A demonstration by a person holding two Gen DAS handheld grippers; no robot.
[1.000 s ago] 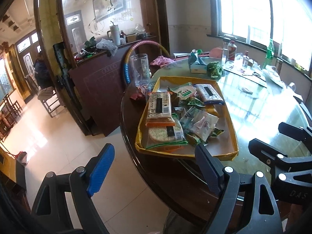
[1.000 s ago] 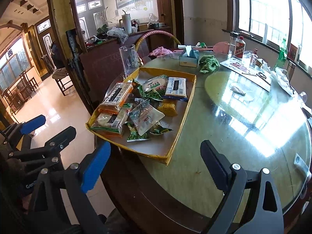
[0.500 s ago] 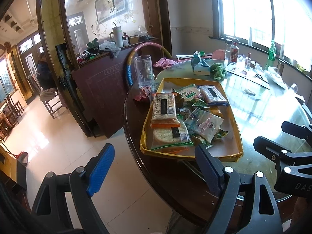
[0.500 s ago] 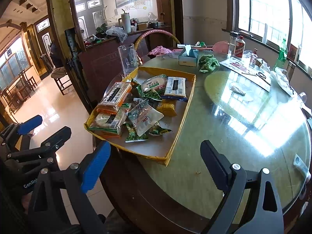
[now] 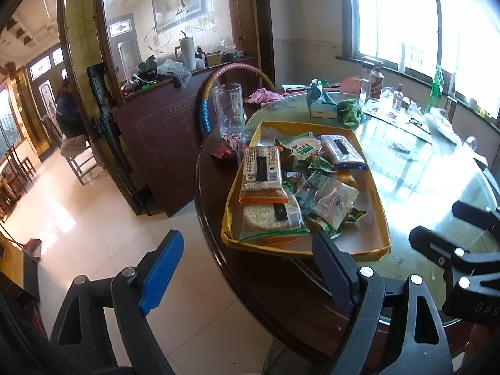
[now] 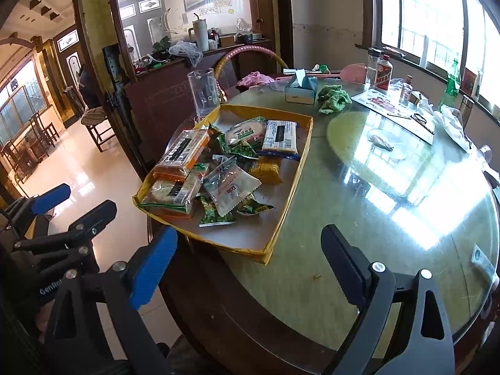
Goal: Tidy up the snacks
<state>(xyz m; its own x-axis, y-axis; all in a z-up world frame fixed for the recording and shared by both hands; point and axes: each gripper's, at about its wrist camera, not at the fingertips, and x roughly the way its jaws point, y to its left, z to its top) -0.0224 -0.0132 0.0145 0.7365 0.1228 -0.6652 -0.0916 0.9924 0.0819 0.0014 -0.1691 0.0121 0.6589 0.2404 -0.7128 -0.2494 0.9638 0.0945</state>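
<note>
The snacks lie heaped in a shallow yellow tray at the near-left edge of the round glass-topped bench. They look light, crinkly and slippery – best pinched by a sealed end seam, gently, since the round crackers would likely crack. Both the left gripper and right gripper hang short of the tray, fingers spread wide and empty – the packets ahead of them, untouched.

Round glass-topped table beneath bright windows; glossy tiled floor, dark wooden counter, chair beyond.
</note>
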